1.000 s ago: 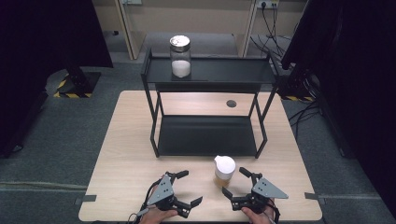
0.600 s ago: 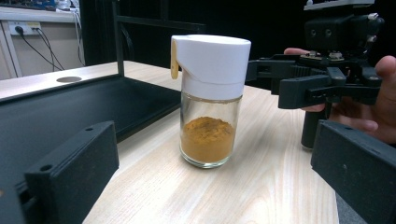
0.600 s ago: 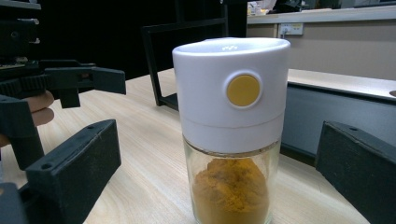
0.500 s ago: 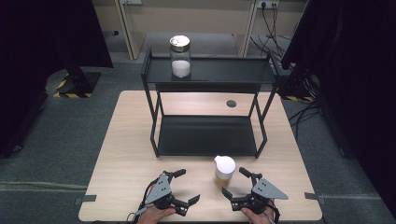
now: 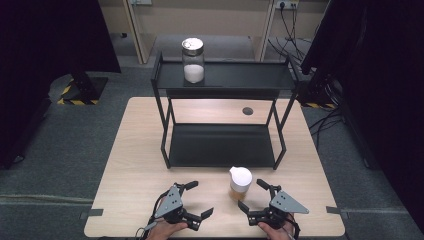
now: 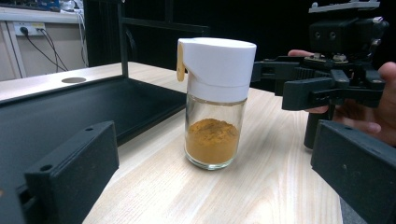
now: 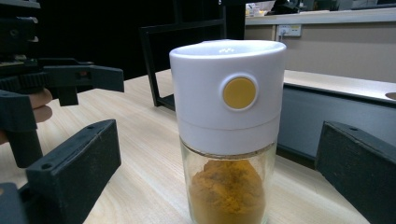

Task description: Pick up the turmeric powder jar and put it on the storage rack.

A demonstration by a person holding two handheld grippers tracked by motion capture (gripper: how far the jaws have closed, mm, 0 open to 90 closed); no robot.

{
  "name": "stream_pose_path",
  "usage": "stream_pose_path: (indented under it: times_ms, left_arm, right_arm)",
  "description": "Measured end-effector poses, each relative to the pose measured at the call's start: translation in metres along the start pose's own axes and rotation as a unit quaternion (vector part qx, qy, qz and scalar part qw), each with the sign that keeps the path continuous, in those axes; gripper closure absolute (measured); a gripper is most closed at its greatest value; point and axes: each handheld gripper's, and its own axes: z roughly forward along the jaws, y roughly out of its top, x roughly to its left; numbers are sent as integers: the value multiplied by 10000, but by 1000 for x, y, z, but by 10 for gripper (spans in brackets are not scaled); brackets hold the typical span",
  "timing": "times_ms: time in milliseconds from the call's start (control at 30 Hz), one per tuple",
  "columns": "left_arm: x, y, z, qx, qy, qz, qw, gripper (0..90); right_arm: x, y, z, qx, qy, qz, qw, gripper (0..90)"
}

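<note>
A spice jar [image 5: 240, 182] with a white lid and orange powder stands upright on the table [image 5: 130, 165], just in front of the black shelf rack [image 5: 222, 145]. From the jar, the left gripper [image 5: 196, 199] sits at about eight o'clock and the right gripper [image 5: 254, 196] at about four o'clock, both near it and not touching. Each has its jaws spread wide and empty, aimed at the jar, likely so either can close around the glass body. A second jar [image 5: 193, 60], holding white powder, stands at twelve o'clock on the rack's top shelf, suggesting where this one may belong.
</note>
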Motion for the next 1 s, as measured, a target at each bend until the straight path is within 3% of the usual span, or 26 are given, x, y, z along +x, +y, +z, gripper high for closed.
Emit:
stream_pose_path:
  times_ms: [300, 1000]
  left_arm:
    - [0, 0, -1, -10, 17, 39, 10000, 1]
    - [0, -1, -2, -12, 52, 46, 10000, 2]
  right_arm:
    - [2, 1, 1, -2, -82, -53, 10000, 5]
    - [-1, 9, 30, 96, -119, -226, 9996, 19]
